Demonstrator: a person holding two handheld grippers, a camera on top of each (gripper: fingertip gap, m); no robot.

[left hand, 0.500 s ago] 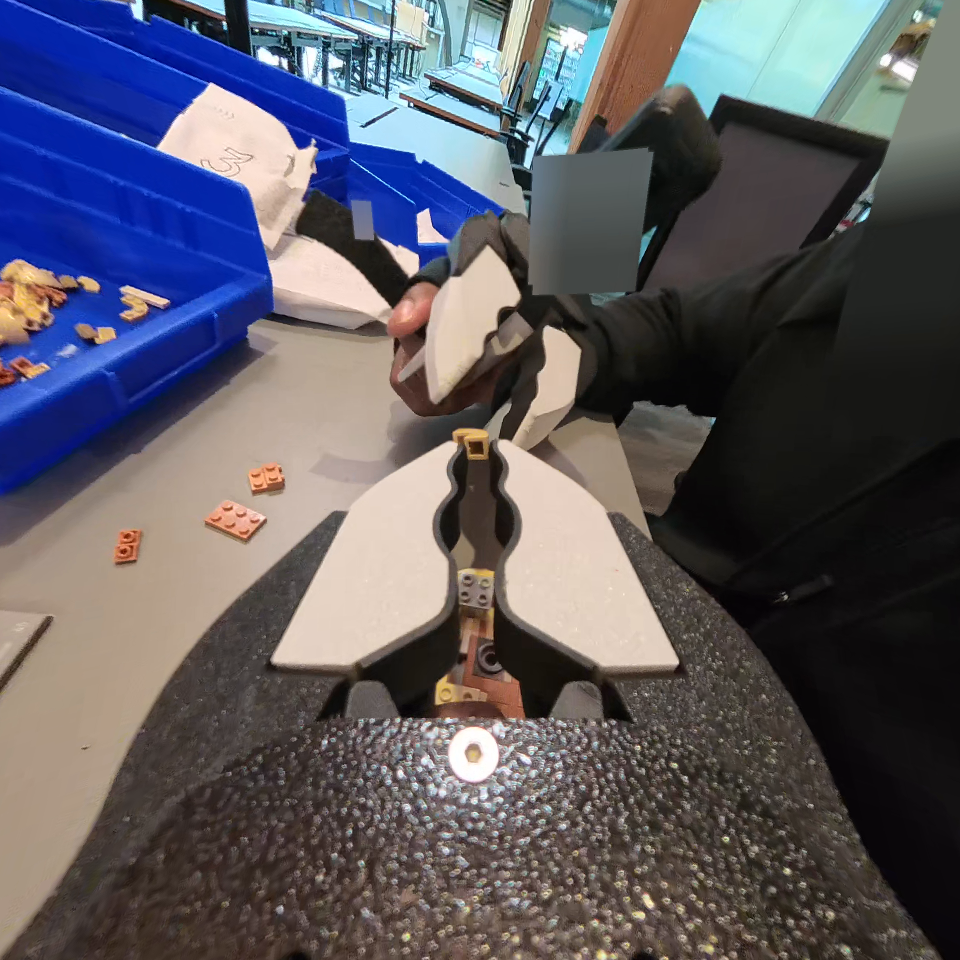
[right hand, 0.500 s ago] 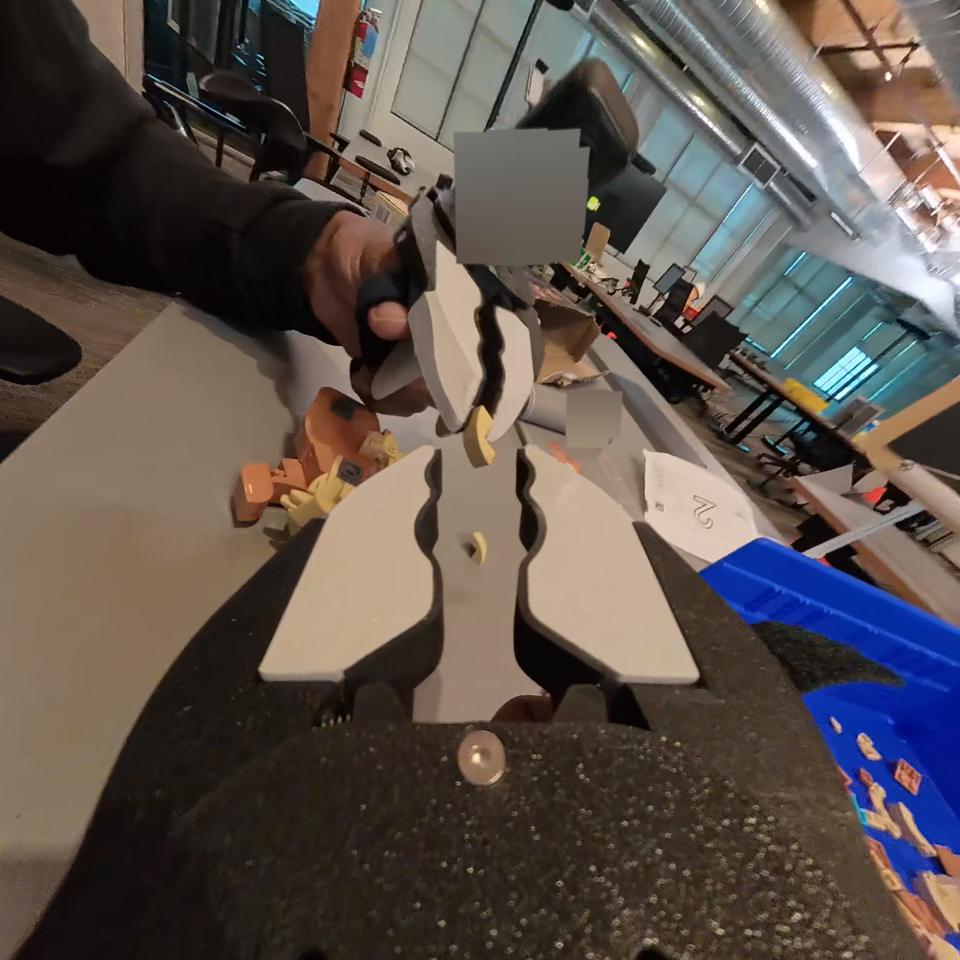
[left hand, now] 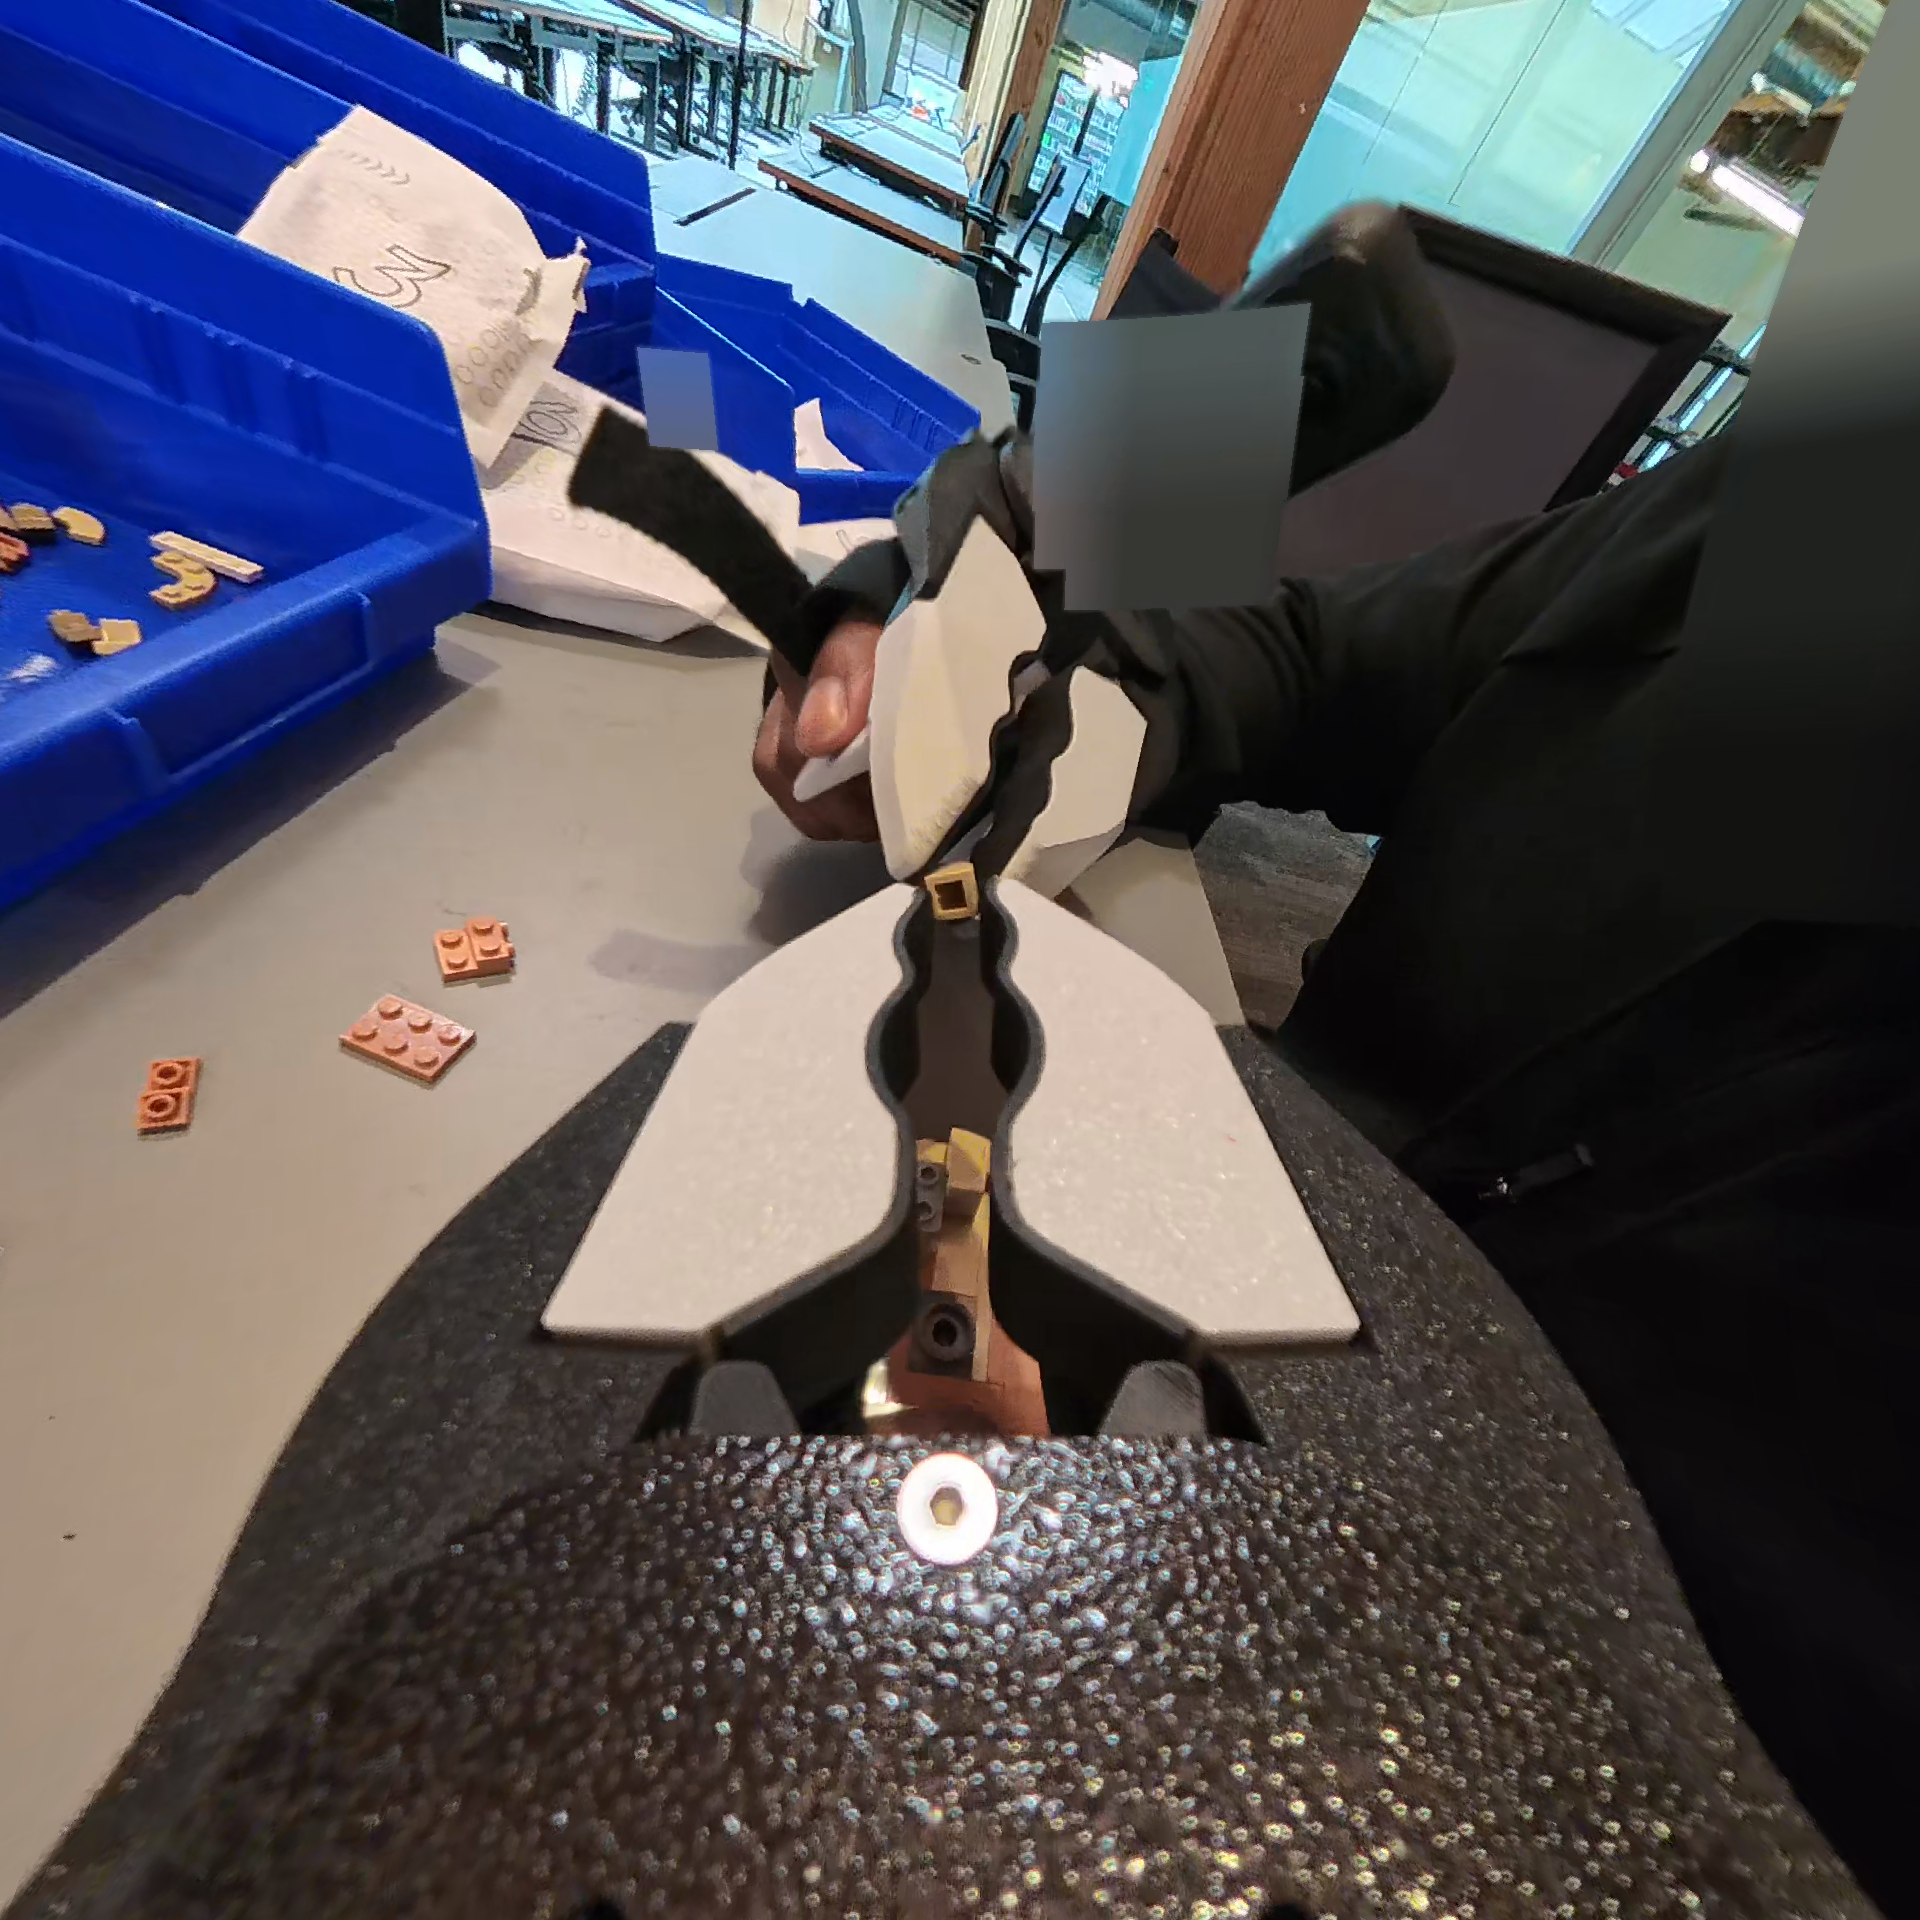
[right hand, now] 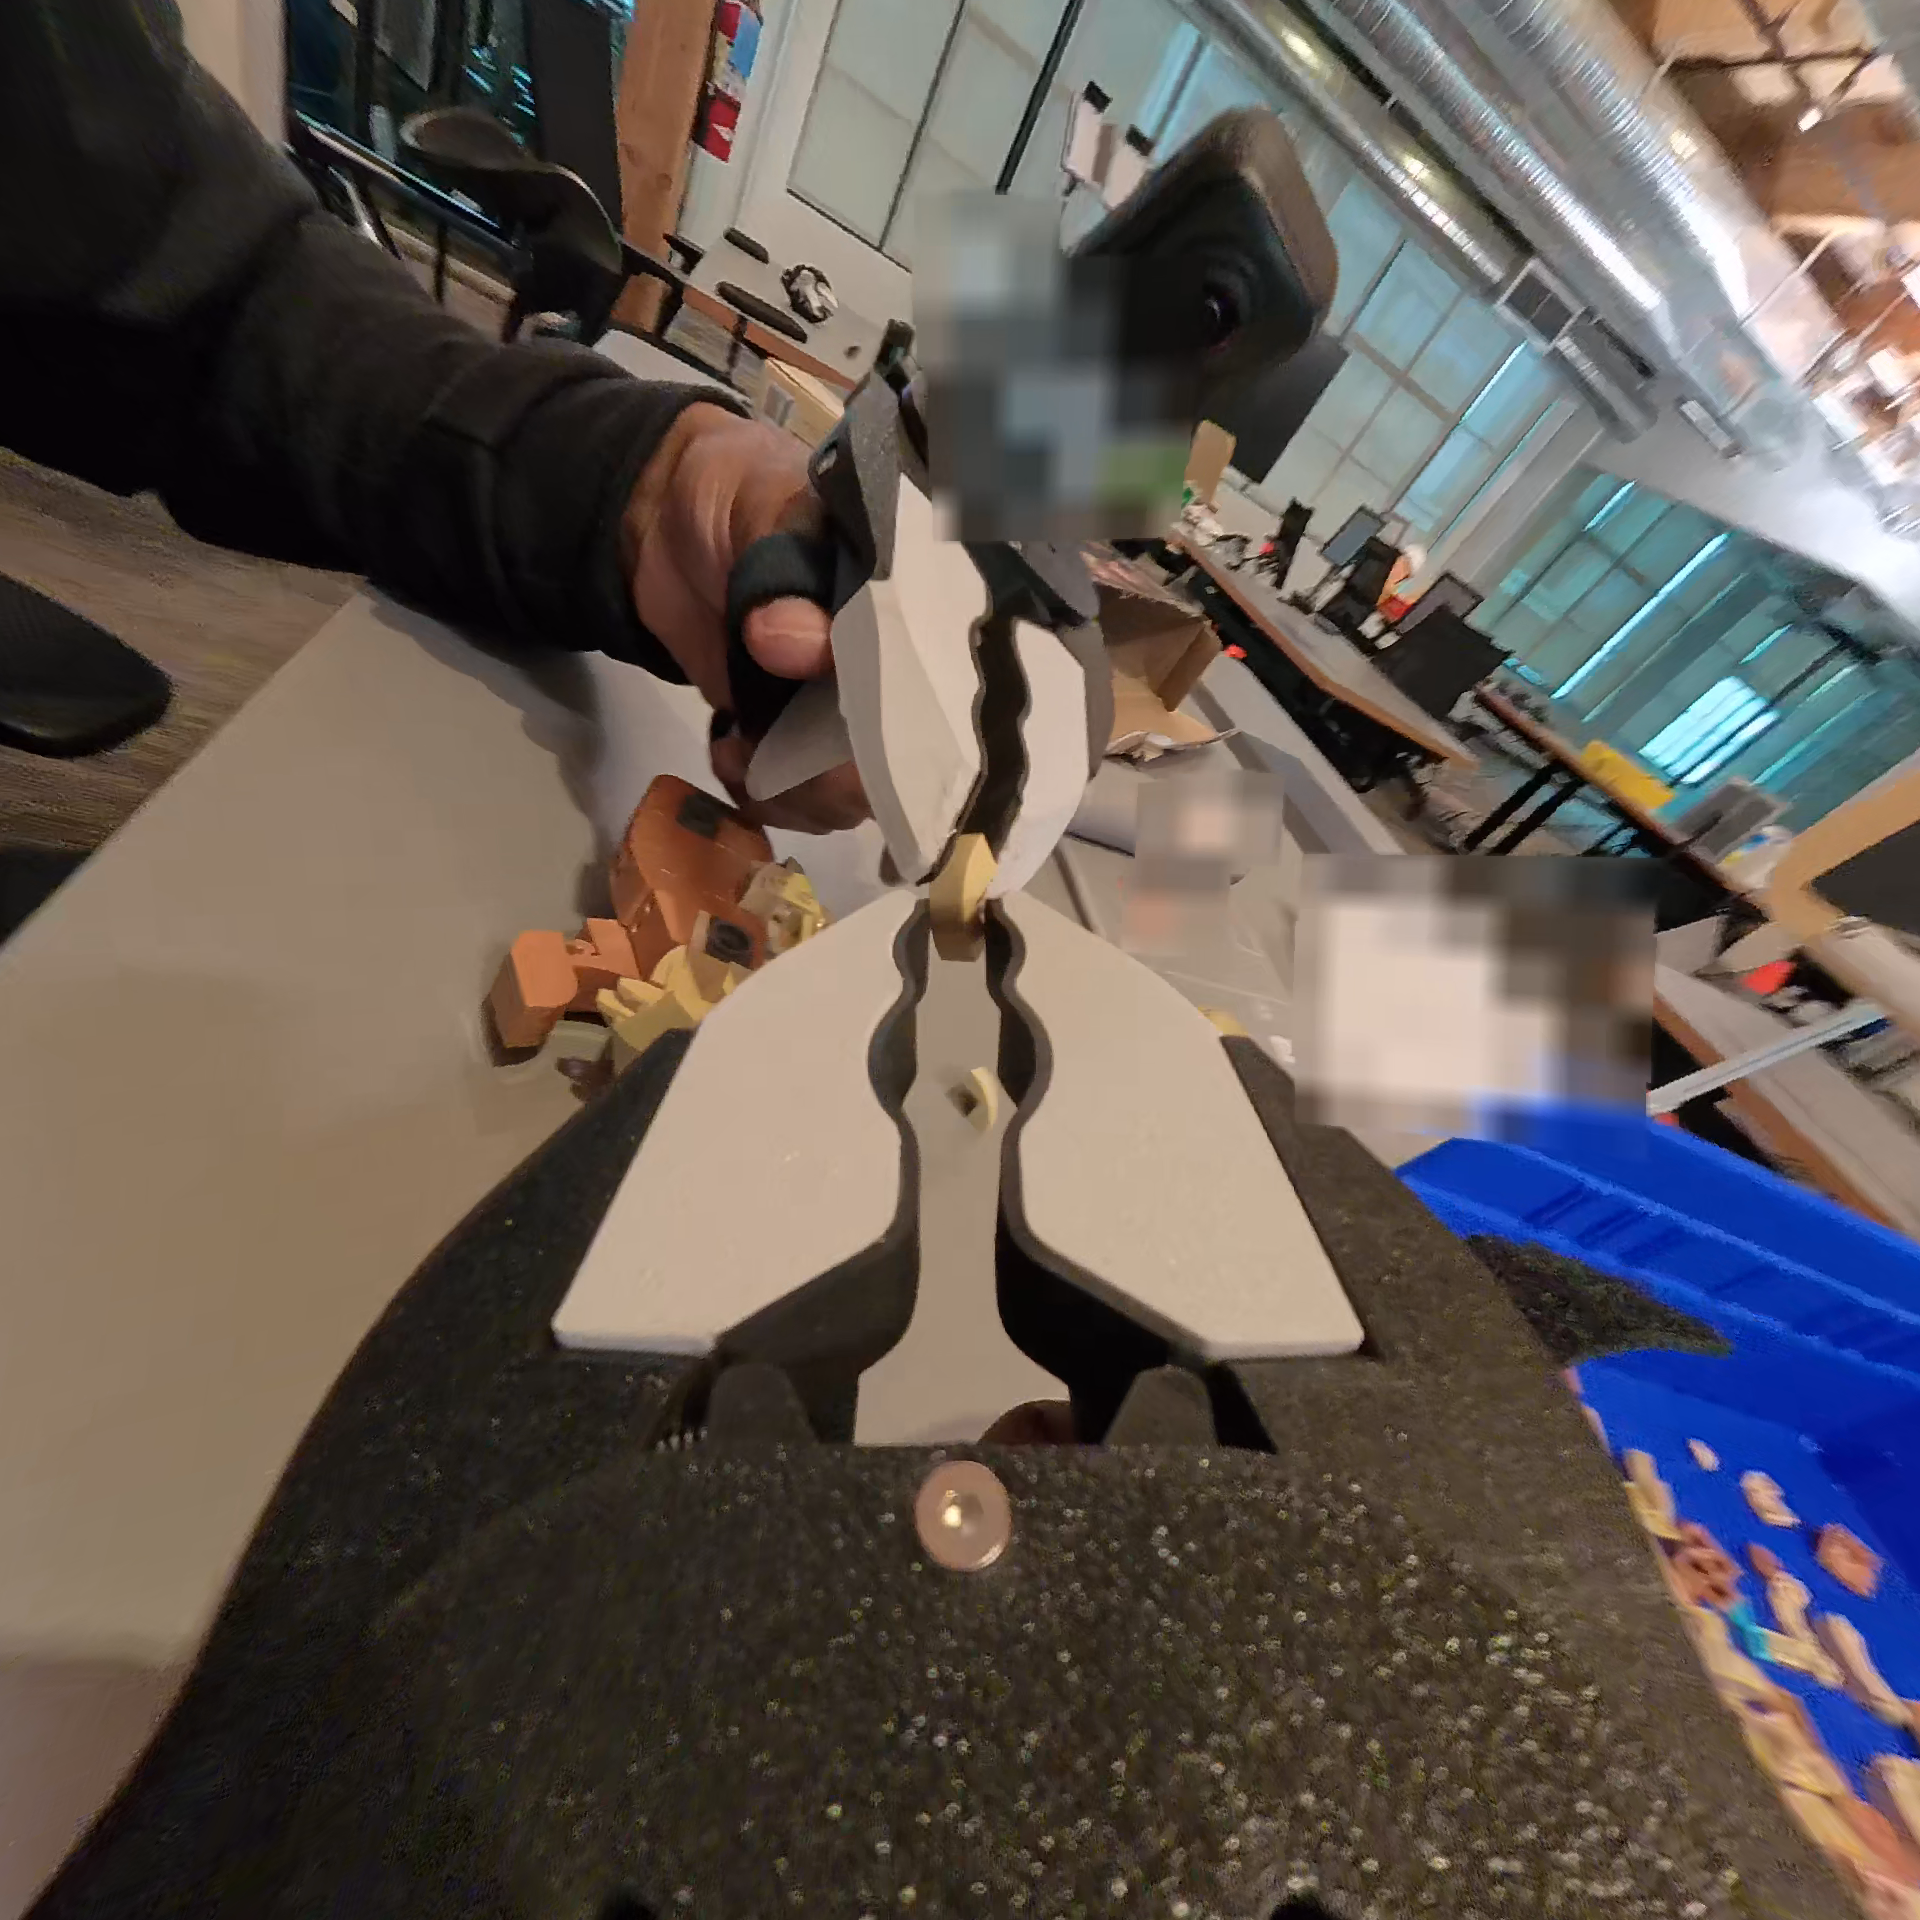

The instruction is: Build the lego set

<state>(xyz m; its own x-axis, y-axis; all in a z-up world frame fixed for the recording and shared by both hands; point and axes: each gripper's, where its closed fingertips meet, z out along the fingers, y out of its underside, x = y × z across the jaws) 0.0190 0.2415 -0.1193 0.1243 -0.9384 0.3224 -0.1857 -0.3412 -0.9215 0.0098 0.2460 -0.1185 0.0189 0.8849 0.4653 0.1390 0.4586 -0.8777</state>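
Left gripper (left hand: 954,902) pinched on small tan piece (left hand: 952,898) at its tips, right gripper (right hand: 954,914) closed tip-to-tip on same piece (right hand: 956,902) from far side — long axis crosswise, half-built model (right hand: 665,951) lying left on table (right hand: 260,935).

**A:** Is there any writing to read here?

**B:** There's one large pen mark, drawn by hand on the white paper towel (left hand: 405,260) draped over the blue bin (left hand: 260,353).

**A:** Is anything else marked?

**B:** A second white sheet (left hand: 582,540) lies just below it on the counter (left hand: 571,779). It has faint pen strokes, partly covered by a black strap (left hand: 707,540).

**A:** And in the right wrist view?

**B:** Nothing there is sharp enough to read.
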